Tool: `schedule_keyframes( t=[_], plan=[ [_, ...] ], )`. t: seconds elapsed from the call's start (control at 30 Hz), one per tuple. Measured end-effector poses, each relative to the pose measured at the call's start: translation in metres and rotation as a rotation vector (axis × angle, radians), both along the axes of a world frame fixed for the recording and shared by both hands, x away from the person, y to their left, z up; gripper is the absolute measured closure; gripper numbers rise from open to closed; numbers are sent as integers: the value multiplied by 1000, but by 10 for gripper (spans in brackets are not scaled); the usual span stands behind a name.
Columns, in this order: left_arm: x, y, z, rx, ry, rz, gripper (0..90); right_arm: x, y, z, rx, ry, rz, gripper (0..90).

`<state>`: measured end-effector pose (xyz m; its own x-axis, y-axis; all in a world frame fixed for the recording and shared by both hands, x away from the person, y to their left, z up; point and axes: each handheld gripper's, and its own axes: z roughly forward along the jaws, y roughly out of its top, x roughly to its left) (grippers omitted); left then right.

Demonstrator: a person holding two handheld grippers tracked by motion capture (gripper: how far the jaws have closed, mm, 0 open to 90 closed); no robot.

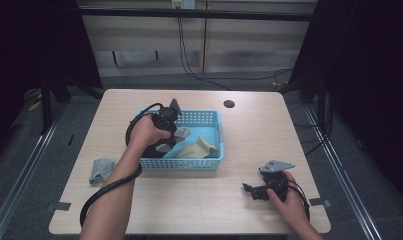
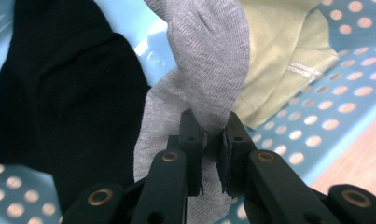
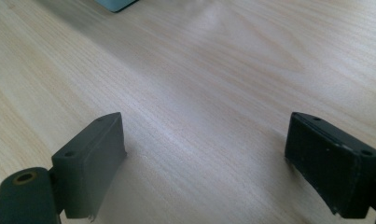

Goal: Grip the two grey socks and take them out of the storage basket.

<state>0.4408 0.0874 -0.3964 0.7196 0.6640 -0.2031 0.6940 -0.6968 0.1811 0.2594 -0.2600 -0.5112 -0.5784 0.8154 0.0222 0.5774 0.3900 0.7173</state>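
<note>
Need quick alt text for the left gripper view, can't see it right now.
The left gripper is shut on a grey sock, pinching a fold of it above the blue basket. A black sock lies on one side, a pale yellow-green cloth on the other.

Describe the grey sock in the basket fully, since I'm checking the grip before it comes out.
The grey sock is a fine-ribbed knit, soft and creased, light grey. The left hand-held gripper is shut on a fold of it, so the cloth bunches between the pads and drapes away from them. It hangs over the blue perforated basket, lying against a black garment on one side and over a pale yellow-green one on the other.
</note>
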Motion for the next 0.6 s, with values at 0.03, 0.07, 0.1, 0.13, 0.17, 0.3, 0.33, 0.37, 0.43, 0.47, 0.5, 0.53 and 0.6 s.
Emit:
schedule_keyframes(
  t=[0.03,0.07,0.1,0.13,0.17,0.3,0.33,0.37,0.43,0.47,0.5,0.53,0.6],
  plan=[
    [0,1,2,-4,4,-3,815,0,0,0,-1,0,-1,115],
    [0,1,2,-4,4,-3,815,0,0,0,-1,0,-1,115],
    [-1,3,7,-4,8,4,815,0,0,0,0,0,0,115],
    [-1,3,7,-4,8,4,815,0,0,0,2,0,1,115],
    [-1,4,11,-5,9,5,815,0,0,0,-1,0,-1,115],
    [-2,7,22,-11,0,1,815,0,0,0,1,0,0,115],
    [-2,7,22,-11,0,1,815,0,0,0,1,0,0,115],
    [-2,8,24,-10,3,-2,815,0,0,0,1,2,-2,115],
    [-4,11,29,-12,2,5,815,0,0,0,0,1,0,115],
    [-4,11,29,-12,2,5,815,0,0,0,0,1,0,115],
    [-4,13,32,-6,8,5,815,0,0,0,1,0,1,115],
    [-4,13,32,-6,8,5,815,0,0,0,1,0,1,115],
    [-5,15,35,-8,8,6,815,0,0,0,1,0,1,115]
  ],
)
